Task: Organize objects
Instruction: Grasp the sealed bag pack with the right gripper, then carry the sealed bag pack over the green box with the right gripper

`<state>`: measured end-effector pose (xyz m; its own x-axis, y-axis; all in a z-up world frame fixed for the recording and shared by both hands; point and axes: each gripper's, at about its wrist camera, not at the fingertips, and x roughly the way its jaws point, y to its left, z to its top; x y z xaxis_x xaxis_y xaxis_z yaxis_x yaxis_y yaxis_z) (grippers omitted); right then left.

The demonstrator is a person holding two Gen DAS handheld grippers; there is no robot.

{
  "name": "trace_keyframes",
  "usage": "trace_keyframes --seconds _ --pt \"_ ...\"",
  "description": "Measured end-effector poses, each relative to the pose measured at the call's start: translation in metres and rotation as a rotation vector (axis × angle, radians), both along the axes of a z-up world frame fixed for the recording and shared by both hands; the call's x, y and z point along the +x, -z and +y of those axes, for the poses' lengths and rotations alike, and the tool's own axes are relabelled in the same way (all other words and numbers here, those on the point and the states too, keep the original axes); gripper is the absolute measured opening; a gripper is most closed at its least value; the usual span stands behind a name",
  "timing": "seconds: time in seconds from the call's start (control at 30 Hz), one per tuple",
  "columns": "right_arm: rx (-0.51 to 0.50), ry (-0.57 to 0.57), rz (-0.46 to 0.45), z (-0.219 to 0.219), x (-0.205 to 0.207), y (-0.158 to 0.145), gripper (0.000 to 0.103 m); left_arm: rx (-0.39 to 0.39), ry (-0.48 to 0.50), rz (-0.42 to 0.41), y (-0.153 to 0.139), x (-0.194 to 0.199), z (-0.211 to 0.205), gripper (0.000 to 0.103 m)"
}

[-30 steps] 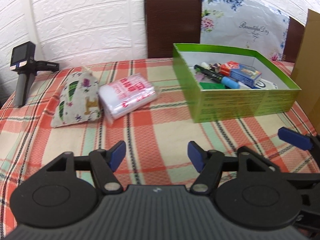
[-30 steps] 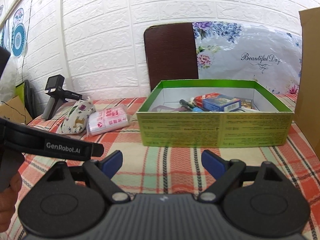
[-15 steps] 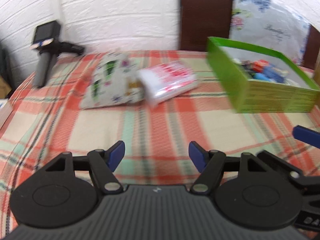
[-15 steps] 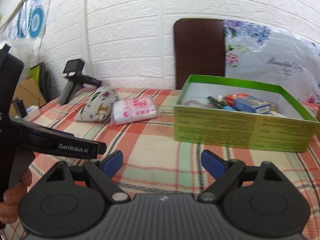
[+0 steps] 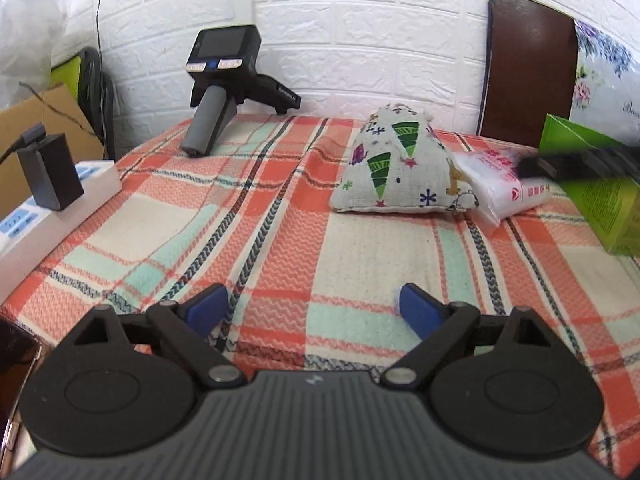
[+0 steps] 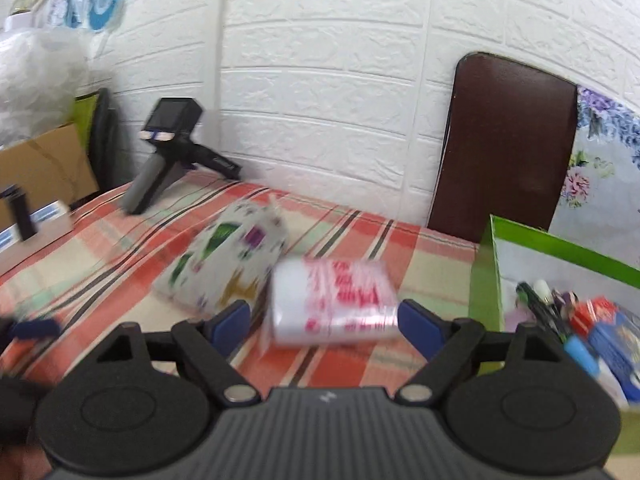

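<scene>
A cloth pouch (image 5: 400, 172) printed with green trees lies on the plaid tablecloth (image 5: 280, 240), with a clear plastic packet (image 5: 508, 184) with red print touching its right side. My left gripper (image 5: 312, 306) hovers low over bare cloth in front of the pouch; its jaws are opening and nothing is between them. In the blurred right wrist view the packet (image 6: 332, 304) sits just ahead of and between the fingertips of my open right gripper (image 6: 324, 318), pads apart from it. The pouch (image 6: 228, 268) is to its left. The green box (image 6: 560, 244) of pens and card packs stands at the right.
A black handheld camera on a grey grip (image 5: 220, 80) leans near the white brick wall. A white power strip with a black adapter (image 5: 48, 184) lies along the table's left edge, and a phone (image 5: 12, 360) at the lower left. A brown chair back (image 5: 528, 68) rises behind.
Both views have swung left, away from the green box. My left jaws have spread wider. My right gripper has closed in on the packet, which now lies between its fingertips.
</scene>
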<state>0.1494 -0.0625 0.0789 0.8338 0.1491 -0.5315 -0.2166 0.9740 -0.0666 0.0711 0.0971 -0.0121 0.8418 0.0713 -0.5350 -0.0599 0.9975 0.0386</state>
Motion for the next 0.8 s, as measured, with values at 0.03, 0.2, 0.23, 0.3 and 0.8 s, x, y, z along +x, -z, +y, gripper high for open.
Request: trace_keyframes --seconds 0.03,0.2,0.23,0.3,0.8 --pt "-0.008 -0.005 0.037 0.001 0.017 0.002 0.091 0.001 -0.001 -0.005 0.0 0.0 -0.001 0.094" --pt "-0.051 -0.025 0.23 0.0 0.08 0.034 0.101 -0.076 0.0 -0.027 0.0 0.0 0.01 0.094" --pt "-0.046 -0.019 0.272 0.0 0.087 0.039 0.101 -0.079 0.0 -0.03 0.0 0.0 0.01 0.094" --pt "-0.024 -0.012 0.257 0.0 0.08 0.042 0.097 -0.08 0.0 -0.032 0.0 0.0 0.01 0.094" --pt "0.011 -0.012 0.148 -0.06 -0.137 0.043 0.097 0.021 0.047 0.047 -0.007 -0.005 -0.021 0.096"
